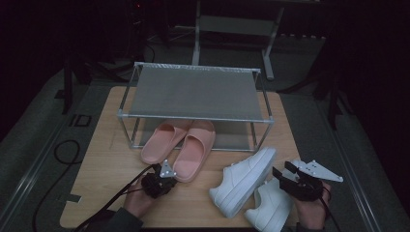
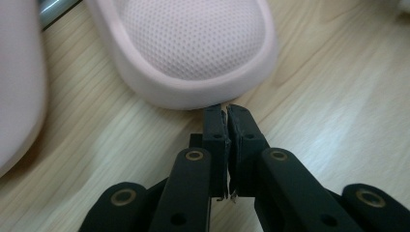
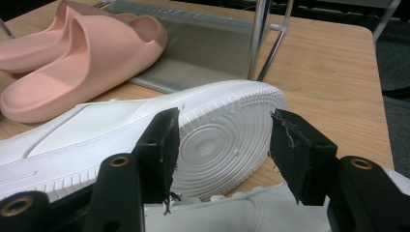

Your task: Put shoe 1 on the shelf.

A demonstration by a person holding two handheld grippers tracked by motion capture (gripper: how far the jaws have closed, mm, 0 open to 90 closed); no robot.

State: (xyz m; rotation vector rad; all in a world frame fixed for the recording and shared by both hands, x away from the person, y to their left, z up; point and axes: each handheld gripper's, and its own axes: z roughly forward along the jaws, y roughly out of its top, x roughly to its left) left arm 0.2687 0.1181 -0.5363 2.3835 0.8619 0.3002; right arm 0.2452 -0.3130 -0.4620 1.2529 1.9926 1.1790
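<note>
Slippers first: the pink pair sits at the frame's centre in the high view, toes under the shoe rack [image 1: 196, 92], and the left gripper [image 1: 159, 181] points at the heel of the right-hand pink slipper [image 1: 196, 150]. In the left gripper view its jaws are pressed together, empty, tips just at the slipper's heel rim. Pushing with shut jaws could skew the slipper sideways into its neighbour [image 1: 162, 141] rather than slide it under the shelf. At lower right, the right gripper [image 1: 290, 176] hovers with jaws spread beside the tipped white sneaker [image 1: 244, 181]; a careless sweep might knock it off the counter [image 1: 104, 159].
</note>
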